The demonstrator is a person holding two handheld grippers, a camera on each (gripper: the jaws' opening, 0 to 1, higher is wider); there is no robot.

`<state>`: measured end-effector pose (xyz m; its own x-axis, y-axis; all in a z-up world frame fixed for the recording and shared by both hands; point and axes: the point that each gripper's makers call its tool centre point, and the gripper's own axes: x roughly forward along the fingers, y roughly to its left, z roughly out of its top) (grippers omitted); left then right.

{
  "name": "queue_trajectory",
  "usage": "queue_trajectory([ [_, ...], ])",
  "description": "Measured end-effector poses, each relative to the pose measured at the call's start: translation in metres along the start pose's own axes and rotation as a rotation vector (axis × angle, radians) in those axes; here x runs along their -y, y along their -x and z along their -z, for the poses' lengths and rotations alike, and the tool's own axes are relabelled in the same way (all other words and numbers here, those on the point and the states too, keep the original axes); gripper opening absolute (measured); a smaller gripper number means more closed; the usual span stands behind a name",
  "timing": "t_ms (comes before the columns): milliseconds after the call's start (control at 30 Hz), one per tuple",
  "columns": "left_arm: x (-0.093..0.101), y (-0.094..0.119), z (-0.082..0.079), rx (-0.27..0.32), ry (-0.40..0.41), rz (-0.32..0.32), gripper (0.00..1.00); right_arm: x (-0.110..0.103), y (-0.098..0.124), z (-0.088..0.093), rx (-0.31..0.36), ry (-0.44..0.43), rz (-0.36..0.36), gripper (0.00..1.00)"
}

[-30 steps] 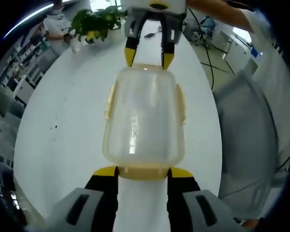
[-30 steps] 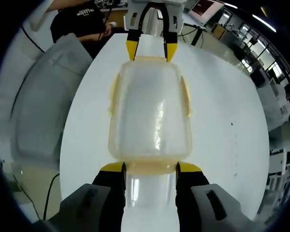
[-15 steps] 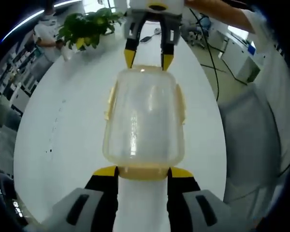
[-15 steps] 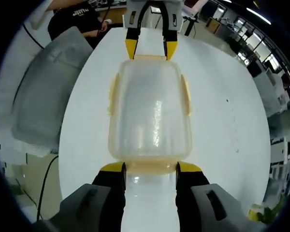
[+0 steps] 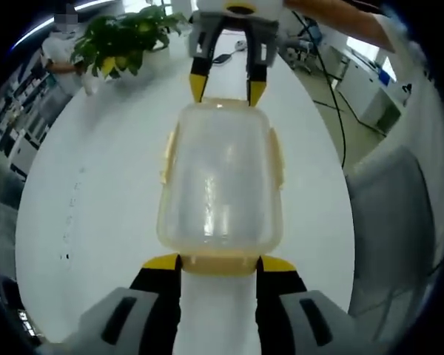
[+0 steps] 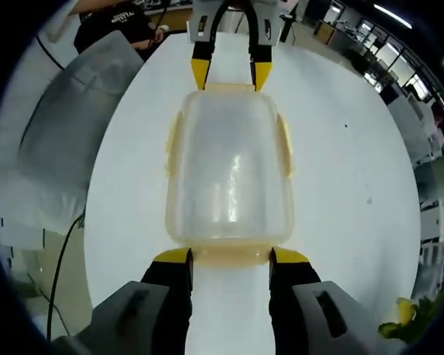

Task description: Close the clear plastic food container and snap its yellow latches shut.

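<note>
Clear rectangular plastic food container (image 5: 220, 177), lid on, spans both wide-open, empty grippers (image 5: 219, 264) (image 6: 230, 257) on white table (image 5: 103, 185). Left gripper view: potted green plant (image 5: 118, 44); right gripper view: grey chair (image 6: 66, 118).

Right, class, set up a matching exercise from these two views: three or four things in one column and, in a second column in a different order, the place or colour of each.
Column 1
1. clear container
2. side latches
3. potted plant
4. right gripper

Column 2
A. yellow, on the long sides of the box
B. at the far end of the container in the left gripper view
C. between the two grippers, on the white table
D. green, at the far edge of the table

Pairs: 1-C, 2-A, 3-D, 4-B
</note>
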<state>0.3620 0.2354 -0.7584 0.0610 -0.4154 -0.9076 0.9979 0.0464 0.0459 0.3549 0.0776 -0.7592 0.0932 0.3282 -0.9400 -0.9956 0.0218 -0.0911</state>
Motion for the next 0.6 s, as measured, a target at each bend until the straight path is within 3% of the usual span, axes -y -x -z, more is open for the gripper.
queue_trajectory([
  [300, -0.005, -0.016, -0.006, -0.027, 0.015, 0.015, 0.34, 0.005, -0.012, 0.018, -0.004, -0.002, -0.02, 0.37],
  [600, -0.006, -0.022, -0.001, -0.067, 0.014, 0.025, 0.34, 0.003, -0.02, 0.019, 0.007, -0.005, -0.038, 0.37],
])
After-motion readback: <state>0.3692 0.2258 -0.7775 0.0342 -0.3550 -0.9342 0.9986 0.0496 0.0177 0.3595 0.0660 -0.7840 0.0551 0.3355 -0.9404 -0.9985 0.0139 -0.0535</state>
